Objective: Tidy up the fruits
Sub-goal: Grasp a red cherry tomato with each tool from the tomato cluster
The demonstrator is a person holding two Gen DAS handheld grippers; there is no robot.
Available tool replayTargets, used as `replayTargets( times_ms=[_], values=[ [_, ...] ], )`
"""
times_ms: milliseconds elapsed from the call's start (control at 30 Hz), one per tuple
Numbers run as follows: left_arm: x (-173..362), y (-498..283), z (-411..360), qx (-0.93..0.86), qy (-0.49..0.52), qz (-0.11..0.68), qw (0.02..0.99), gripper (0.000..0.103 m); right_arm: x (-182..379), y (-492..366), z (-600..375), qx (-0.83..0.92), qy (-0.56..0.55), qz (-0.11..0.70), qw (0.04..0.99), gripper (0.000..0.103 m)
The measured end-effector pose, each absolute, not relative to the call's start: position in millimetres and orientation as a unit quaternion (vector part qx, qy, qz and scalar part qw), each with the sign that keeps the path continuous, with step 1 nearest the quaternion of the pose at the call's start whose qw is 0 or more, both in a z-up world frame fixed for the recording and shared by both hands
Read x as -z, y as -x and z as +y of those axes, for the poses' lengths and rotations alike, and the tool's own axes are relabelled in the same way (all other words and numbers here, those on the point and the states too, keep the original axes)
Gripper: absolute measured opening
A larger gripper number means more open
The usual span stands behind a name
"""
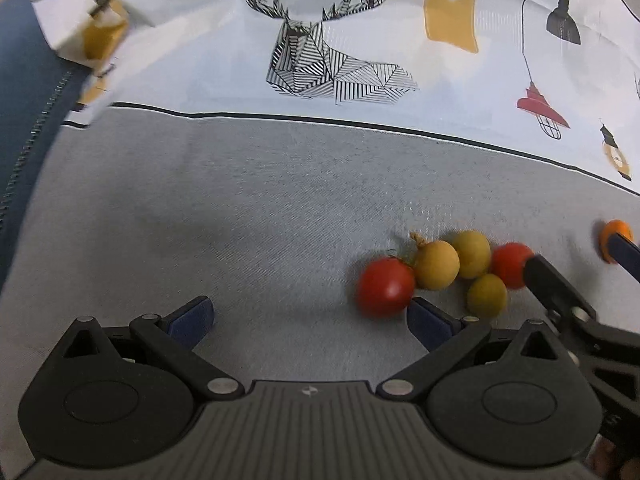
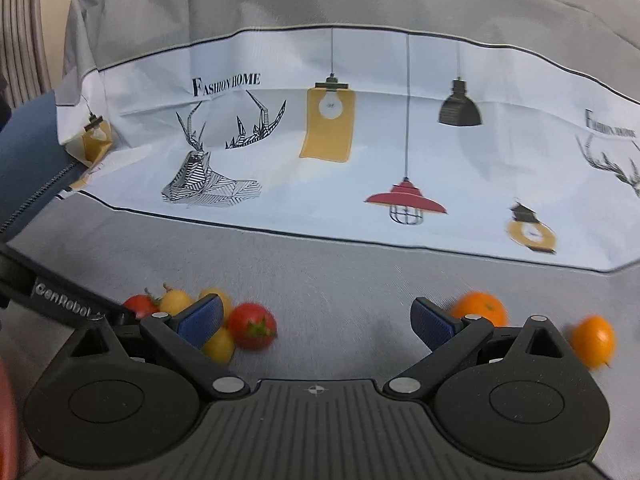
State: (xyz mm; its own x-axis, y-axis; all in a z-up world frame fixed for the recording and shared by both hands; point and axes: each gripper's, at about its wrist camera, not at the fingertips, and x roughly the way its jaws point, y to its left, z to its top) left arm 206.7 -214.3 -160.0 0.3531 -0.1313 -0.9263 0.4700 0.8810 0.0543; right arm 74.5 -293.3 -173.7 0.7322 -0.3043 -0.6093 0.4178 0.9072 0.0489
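Five small round fruits sit bunched together on the grey cloth (image 1: 240,208): two red tomatoes and three yellow ones, all touching or nearly so. In the left wrist view the nearer red tomato (image 1: 385,287) lies at the cluster's left end, with a stemmed yellow fruit (image 1: 437,265) pressed against it, a second yellow fruit (image 1: 473,253) behind that, a third yellow fruit (image 1: 487,294) in front, and the far red tomato (image 1: 512,265) at the right end. The left gripper (image 1: 310,318) hangs low over the cloth with its blue pads spread wide and nothing between them; its right pad (image 1: 430,322) is just beside the nearer red tomato, though whether they touch cannot be told.

In the right wrist view the same cluster shows at lower left, a red tomato with a green calyx (image 2: 253,326) foremost. The right gripper (image 2: 316,322) is also spread wide and holds nothing; its left pad (image 2: 200,318) overlaps the yellow fruits in the picture. Two orange fruits lie apart from the cluster on the right: one orange (image 2: 482,307) just behind the right pad, another orange (image 2: 593,341) farther right. Both are blurred.

Beyond the grey band, the cloth turns white with a printed geometric deer (image 1: 320,56), hanging lamps (image 2: 406,200) and the words "Fashion Home" (image 2: 226,83). A dark blue fabric edge (image 1: 24,92) shows at the left.
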Motion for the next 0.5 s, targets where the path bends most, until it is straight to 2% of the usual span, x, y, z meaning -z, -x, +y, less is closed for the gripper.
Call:
replayTargets(
  times_ms=[133, 267, 367, 400, 433, 467, 500],
  values=[
    [166, -217, -221, 0.180, -0.183, 0.520, 0.815, 0.103, 187, -86, -296, 0.178, -0.078, 0.317, 0.929, 0.098],
    [166, -218, -223, 0.197, -0.187, 0.517, 0.812, 0.103, 198, -86, -290, 0.181, -0.053, 0.342, 0.921, 0.091],
    [164, -216, -222, 0.206, -0.179, 0.513, 0.814, 0.102, 202, -78, -287, 0.180, -0.046, 0.332, 0.925, 0.089],
    [163, -213, -221, 0.209, -0.175, 0.512, 0.815, 0.100, 201, -77, -286, 0.176, -0.044, 0.330, 0.926, 0.081],
    [159, -208, -221, 0.213, -0.173, 0.503, 0.820, 0.089, 200, -77, -285, 0.173, -0.041, 0.329, 0.928, 0.065],
    [155, -202, -221, 0.217, -0.173, 0.490, 0.826, 0.067, 199, -76, -282, 0.170, -0.033, 0.327, 0.929, 0.054],
    [151, -198, -222, 0.227, -0.177, 0.480, 0.829, 0.053, 197, -77, -278, 0.162, -0.024, 0.328, 0.931, 0.031]
  ],
)
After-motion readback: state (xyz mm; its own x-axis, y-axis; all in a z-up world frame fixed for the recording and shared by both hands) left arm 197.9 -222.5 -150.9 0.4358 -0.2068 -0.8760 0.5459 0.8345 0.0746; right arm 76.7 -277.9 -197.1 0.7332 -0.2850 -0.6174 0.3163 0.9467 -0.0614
